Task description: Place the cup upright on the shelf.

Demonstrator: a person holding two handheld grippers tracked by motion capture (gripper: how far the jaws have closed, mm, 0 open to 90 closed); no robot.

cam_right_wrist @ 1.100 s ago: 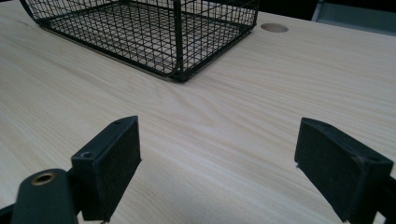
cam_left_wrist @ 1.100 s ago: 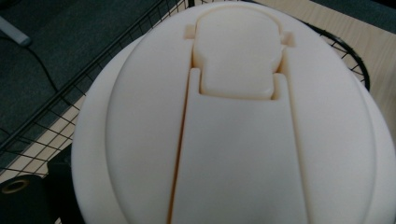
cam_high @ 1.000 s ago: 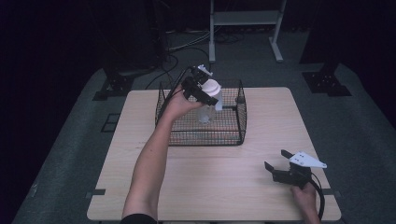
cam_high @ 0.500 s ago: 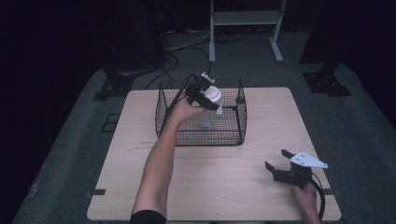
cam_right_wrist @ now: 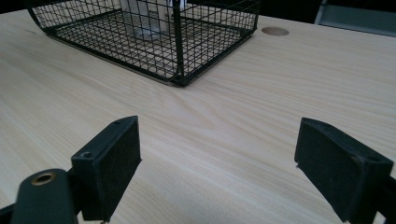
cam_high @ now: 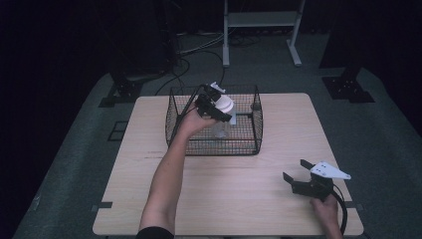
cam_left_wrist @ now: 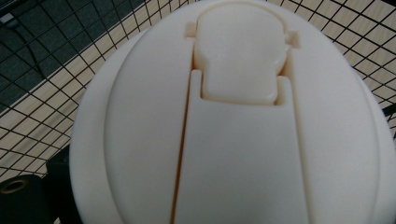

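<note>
**Bottle held over wire basket; second gripper idle on table**

Setting: dark room, grey floor with cables and stand feet, and a light wood-grain rectangular table (cam_high: 149, 149) at centre.

High view. A black wire-mesh rectangular basket (cam_high: 256, 127) stands on the far half of the table. The left hand-held gripper (cam_high: 214, 105) is raised over the basket's left part, reached in on an outstretched forearm. It is clamped on a clear plastic bottle with a round cream-white flip lid (cam_high: 222, 113). The lid sits at the basket's rim level and the clear body hangs below it, inside the walls. Whether the base touches the basket floor cannot be told. The long axis runs roughly vertical, lid end up, tilted slightly toward the camera. The right hand-held gripper (cam_high: 297, 172) rests at the near right of the table, well apart from the basket, jaws spread with nothing between them.

Left gripper view. The cream lid (cam_left_wrist: 233, 140) is seen face-on and very close, hinge tab at the top; basket mesh and table show behind it. One black jaw edge shows at lower left.

Right gripper view. Two black pads stand wide apart over bare table; the basket's (cam_right_wrist: 177, 46) corner lies ahead, with the bottle's pale body faintly visible through the mesh.

Risks, as judged: released while tilted or off the floor, the bottle may topple against the mesh. The grip sits near the lid, so the smooth body could swing or slip.
</note>
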